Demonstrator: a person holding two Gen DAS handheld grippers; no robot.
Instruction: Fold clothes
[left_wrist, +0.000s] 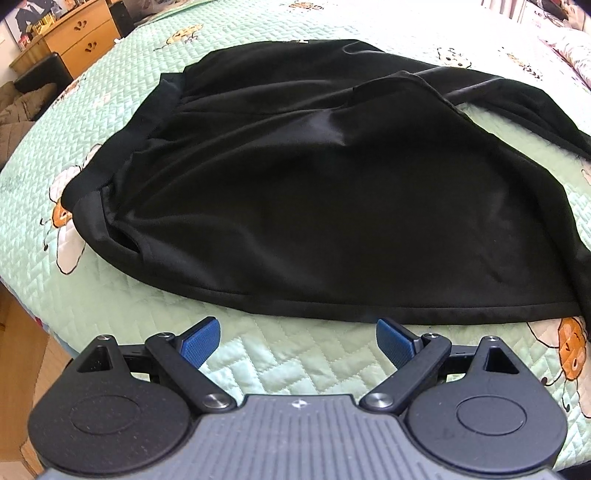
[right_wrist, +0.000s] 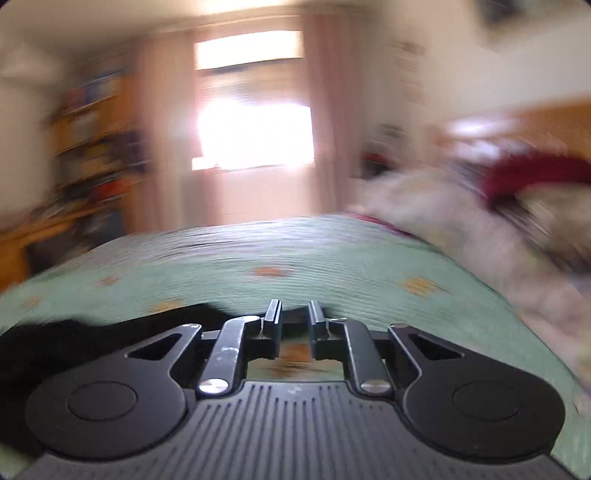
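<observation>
**Gripper positions at bed edge**

Left gripper (left_wrist: 297, 338): level, jaws spread wide and empty, just short of the black garment (left_wrist: 314, 192), which lies spread on the green quilted bed (left_wrist: 258, 365) near its front edge. Right gripper (right_wrist: 292, 320): level, jaws nearly closed, a narrow gap remaining, empty. No legible writing.

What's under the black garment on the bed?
The black garment lies on a mint-green quilted bedspread with cartoon prints, which shows all around it. Whatever lies beneath its middle is covered.
</observation>
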